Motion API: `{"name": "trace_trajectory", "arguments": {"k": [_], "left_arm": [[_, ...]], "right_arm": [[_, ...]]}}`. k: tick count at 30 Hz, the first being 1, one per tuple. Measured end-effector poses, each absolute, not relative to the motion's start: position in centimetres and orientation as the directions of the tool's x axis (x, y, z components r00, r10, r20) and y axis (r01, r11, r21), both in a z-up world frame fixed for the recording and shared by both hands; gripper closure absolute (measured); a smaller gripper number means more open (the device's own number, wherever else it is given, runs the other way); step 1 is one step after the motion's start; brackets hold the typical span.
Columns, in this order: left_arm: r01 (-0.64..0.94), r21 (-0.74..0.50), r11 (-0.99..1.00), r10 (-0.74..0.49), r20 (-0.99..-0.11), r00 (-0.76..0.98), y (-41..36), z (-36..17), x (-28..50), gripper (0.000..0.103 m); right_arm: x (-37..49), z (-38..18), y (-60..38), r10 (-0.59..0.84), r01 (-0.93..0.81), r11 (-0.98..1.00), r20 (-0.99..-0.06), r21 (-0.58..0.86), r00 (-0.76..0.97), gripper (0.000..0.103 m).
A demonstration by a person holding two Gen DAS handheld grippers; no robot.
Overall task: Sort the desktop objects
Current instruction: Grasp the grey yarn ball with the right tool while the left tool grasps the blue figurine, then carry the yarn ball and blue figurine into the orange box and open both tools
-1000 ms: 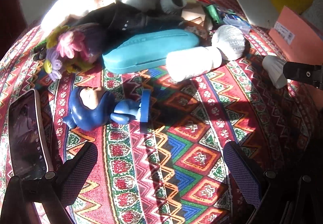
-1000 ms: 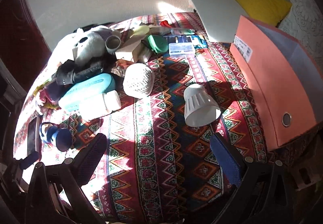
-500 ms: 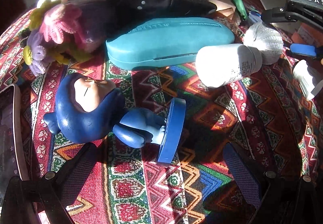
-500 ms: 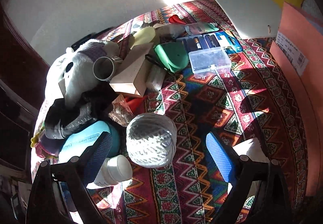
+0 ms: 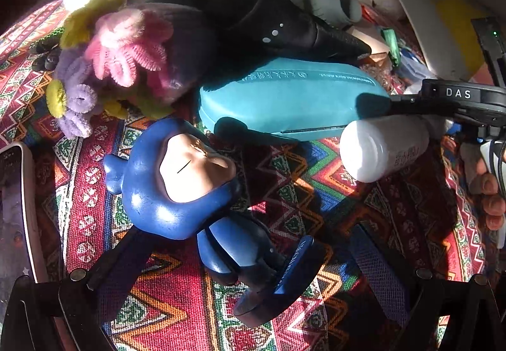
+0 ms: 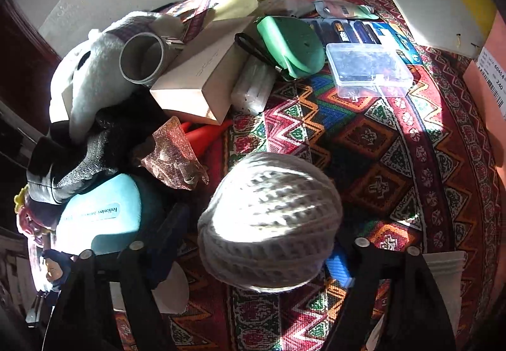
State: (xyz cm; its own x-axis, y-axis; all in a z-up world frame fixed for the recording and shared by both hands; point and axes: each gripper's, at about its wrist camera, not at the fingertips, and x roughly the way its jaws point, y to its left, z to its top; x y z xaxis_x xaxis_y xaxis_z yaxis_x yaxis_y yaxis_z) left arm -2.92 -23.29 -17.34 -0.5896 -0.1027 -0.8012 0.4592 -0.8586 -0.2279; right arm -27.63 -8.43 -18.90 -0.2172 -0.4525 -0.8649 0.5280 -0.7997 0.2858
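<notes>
Left wrist view: the left tongs [image 5: 249, 259] stand apart around a blue figurine [image 5: 177, 183] lying on its side on the patterned counter [image 5: 395, 208], not clamped. Just beyond it lies a closed teal case [image 5: 284, 104], with a white bottle [image 5: 382, 151] to the right and pipe-cleaner flowers [image 5: 120, 50] to the left.

Right wrist view: the right tongs [image 6: 253, 243] stand apart on either side of a ball of white yarn [image 6: 272, 221]; whether they touch it is unclear. Far right, a shut clear plastic box [image 6: 367, 69] holds small dark items, too small to tell. A green pouch [image 6: 291, 44] lies to its left.
</notes>
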Motion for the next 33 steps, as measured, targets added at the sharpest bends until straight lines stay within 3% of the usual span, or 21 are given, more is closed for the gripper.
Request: {"name": "trace_trajectory", "arguments": {"k": [5, 10, 12, 16, 20, 25, 33], "left_arm": [[0.528, -0.251, -0.811, -0.122, -0.810, -0.573, -23.5, -17.3, -3.3, 0.003], [0.618, -0.236, -0.750, -0.181, -0.826, -0.534, -25.3, -17.4, -3.6, 0.036], [0.639, -0.177, -0.748, -0.227, -0.838, -0.497, -25.7, -17.6, -4.4, 0.051], [0.642, -0.097, -0.760, -0.290, -0.834, -0.469, -25.0, -17.6, -5.1, 0.054], [0.624, -0.182, -0.760, -0.238, -0.815, -0.528, -24.3, -16.8, -3.7, 0.064], [0.583, -0.279, -0.763, -0.188, -0.767, -0.613, -23.1, -14.8, -2.1, 0.065], [0.465, -0.329, -0.822, -0.168, -0.641, -0.749, -18.9, -8.7, -0.8, 0.065]], "right_arm": [[-28.7, -18.8, -7.4, -0.526, 0.490, -0.777, -0.836, 0.395, -0.159, 0.043], [-28.5, -18.7, -7.6, -0.530, 0.502, -0.769, -0.834, 0.397, -0.153, 0.043], [-28.4, -18.6, -7.6, -0.533, 0.506, -0.765, -0.833, 0.398, -0.151, 0.043], [-28.1, -18.4, -7.3, -0.557, 0.500, -0.753, -0.819, 0.428, -0.138, 0.043], [-27.6, -17.8, -6.4, -0.605, 0.478, -0.729, -0.788, 0.489, -0.116, 0.044], [-26.2, -14.5, -5.2, -0.667, 0.510, -0.690, -0.724, 0.513, -0.175, 0.044], [-23.5, -9.2, -2.2, -0.717, 0.575, -0.662, -0.629, 0.480, -0.300, 0.044]]}}
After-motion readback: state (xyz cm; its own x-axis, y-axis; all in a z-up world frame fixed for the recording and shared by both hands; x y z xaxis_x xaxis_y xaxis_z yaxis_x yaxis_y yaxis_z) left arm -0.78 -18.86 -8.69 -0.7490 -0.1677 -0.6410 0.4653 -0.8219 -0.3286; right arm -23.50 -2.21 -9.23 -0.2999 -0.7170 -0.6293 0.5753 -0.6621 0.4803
